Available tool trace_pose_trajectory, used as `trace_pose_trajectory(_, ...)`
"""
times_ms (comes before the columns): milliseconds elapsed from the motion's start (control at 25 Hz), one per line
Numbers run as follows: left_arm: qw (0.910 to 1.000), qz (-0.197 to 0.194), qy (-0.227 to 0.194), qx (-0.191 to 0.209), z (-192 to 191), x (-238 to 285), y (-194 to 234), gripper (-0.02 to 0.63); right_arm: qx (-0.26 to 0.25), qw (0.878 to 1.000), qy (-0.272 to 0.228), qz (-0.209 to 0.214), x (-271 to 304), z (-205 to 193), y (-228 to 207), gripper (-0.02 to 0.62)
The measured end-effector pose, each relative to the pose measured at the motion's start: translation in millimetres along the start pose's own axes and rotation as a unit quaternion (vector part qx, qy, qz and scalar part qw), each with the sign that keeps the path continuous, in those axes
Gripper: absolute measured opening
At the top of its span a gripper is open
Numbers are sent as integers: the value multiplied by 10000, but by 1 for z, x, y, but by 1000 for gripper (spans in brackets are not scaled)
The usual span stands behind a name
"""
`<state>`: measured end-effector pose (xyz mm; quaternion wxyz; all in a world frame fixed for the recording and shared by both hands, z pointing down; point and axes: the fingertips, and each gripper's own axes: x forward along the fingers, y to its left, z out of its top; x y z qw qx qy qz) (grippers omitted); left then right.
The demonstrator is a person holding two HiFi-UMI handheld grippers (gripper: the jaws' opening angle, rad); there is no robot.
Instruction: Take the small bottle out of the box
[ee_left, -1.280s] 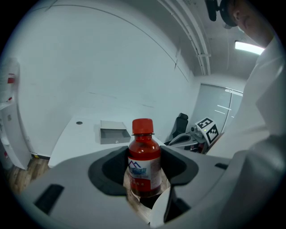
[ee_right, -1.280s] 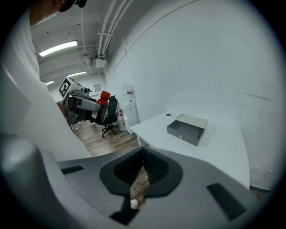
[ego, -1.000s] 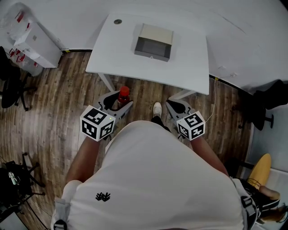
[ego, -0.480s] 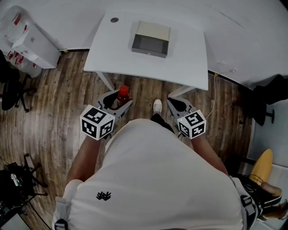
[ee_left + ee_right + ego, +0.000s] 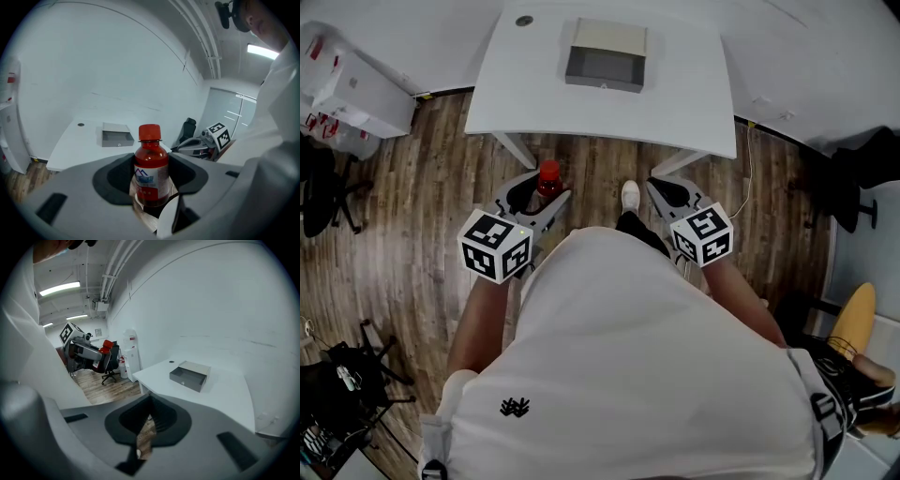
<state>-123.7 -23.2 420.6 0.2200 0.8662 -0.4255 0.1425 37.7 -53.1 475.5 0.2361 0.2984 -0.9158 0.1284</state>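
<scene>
The small bottle has a red cap, red contents and a white label. My left gripper is shut on its body and holds it upright over the wooden floor, short of the table. In the left gripper view the bottle stands between the two grey jaws of the left gripper. The grey box lies open on the white table, and no contents show in it. My right gripper hangs beside the left one, and in its own view the right gripper is shut on nothing. The box is far ahead of it.
A white cabinet and a black chair stand at the left. Another dark chair and a yellow seat are at the right. Black stand gear sits at the lower left. The person's shoe is near the table's front edge.
The head view has shifted, so the table and box sit higher in the picture. Both grippers keep their pose, and the bottle stays in the left one.
</scene>
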Motion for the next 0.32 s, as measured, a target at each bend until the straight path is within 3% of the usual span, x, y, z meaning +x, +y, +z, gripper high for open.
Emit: trace_pose_trajectory(320,10000,71,13,-34,0,5,9,225,-21,9998,-142,-134,8,11,-15,6)
